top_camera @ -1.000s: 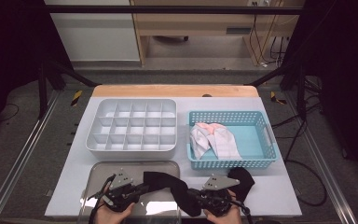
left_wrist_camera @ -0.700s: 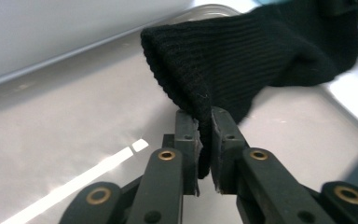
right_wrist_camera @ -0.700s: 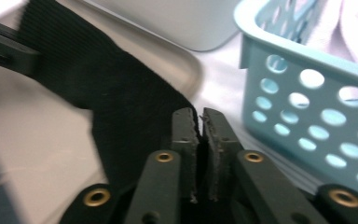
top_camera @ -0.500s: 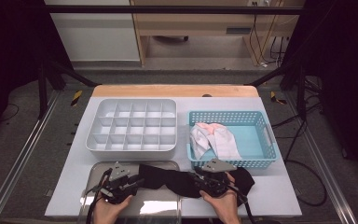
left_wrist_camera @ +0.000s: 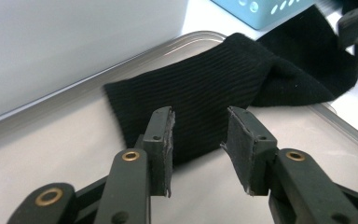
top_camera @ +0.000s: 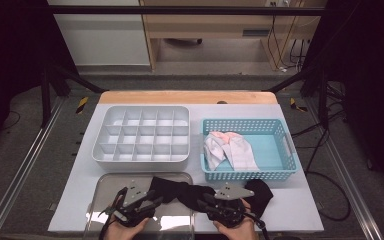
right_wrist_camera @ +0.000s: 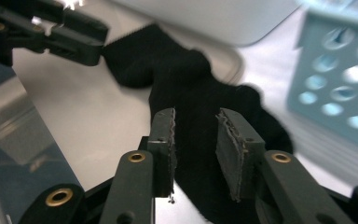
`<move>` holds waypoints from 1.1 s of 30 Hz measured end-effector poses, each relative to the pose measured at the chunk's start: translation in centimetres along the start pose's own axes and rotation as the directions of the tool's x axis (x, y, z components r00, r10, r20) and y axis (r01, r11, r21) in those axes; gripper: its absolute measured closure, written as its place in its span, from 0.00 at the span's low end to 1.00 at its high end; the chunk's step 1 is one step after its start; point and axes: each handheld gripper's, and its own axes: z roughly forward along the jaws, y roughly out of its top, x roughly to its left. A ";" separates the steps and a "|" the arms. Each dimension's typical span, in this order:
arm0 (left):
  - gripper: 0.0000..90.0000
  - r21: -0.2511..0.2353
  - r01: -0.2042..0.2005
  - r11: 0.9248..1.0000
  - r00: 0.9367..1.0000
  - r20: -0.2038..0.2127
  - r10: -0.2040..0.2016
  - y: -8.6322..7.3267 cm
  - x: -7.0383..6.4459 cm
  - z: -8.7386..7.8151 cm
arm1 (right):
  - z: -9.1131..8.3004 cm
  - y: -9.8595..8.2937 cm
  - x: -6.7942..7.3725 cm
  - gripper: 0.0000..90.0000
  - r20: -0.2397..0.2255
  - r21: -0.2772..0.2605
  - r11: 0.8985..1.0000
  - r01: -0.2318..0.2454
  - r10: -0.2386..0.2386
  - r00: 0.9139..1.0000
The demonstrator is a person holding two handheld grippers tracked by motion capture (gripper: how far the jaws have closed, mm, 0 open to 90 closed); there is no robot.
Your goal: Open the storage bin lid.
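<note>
You're looking at a ribbed black sock (top_camera: 190, 192) lying beside the pale blue basket (top_camera: 286, 173), which is holding white-and-pink cloth (top_camera: 227, 149); your black jaws are framing it.

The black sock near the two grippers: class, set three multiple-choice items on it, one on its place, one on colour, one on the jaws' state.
1. Where does the black sock lie?
A in the blue basket
B partly on the clear tray
C in the white divided box

2. What colour is the cloth in the blue basket?
A white and pink
B green
C black

3. How do the left gripper jaws stand?
A shut on the sock
B open
C shut on nothing

B, its cuff rests on the tray; A, pale folds show there; B, a gap shows between the pads.
</note>
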 end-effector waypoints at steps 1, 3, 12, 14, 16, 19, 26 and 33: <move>0.66 0.019 -0.013 1.000 1.000 -0.007 0.014 0.1 -0.2 0.5 | 0.2 -0.1 0.1 0.72 0.000 0.002 1.000 0.001 -0.001 1.000; 0.68 0.035 -0.017 0.999 1.000 -0.008 0.017 0.1 -0.4 1.0 | 0.5 -0.3 0.2 0.69 -0.004 -0.006 1.000 0.002 -0.002 1.000; 0.93 0.066 -0.008 0.998 0.999 -0.030 0.010 -0.1 -0.1 1.6 | 2.7 -0.6 1.1 0.77 -0.009 0.027 0.999 0.037 -0.037 0.999; 0.97 0.068 -0.019 0.997 0.999 -0.031 0.022 0.0 0.0 1.6 | 2.9 -0.7 1.0 0.87 -0.034 0.027 0.999 0.027 -0.026 0.999; 0.98 0.070 -0.025 0.997 0.999 -0.033 0.028 0.0 -0.1 1.6 | 2.8 -0.4 1.0 0.97 -0.040 0.042 0.999 0.031 -0.029 0.999; 0.99 0.078 -0.032 0.996 0.999 -0.016 0.033 0.1 0.1 1.5 | 2.7 -0.2 0.6 0.98 -0.053 0.061 0.998 0.016 -0.013 0.999; 0.99 0.044 0.009 0.999 0.997 0.082 -0.013 0.3 1.0 -1.0 | -0.2 0.3 -0.7 0.97 -0.144 0.048 0.999 -0.022 0.029 0.989; 0.99 0.054 0.003 0.999 0.997 0.072 -0.007 0.3 1.2 -1.0 | 0.2 -0.1 -1.7 0.95 -0.137 0.121 0.991 -0.048 0.064 0.989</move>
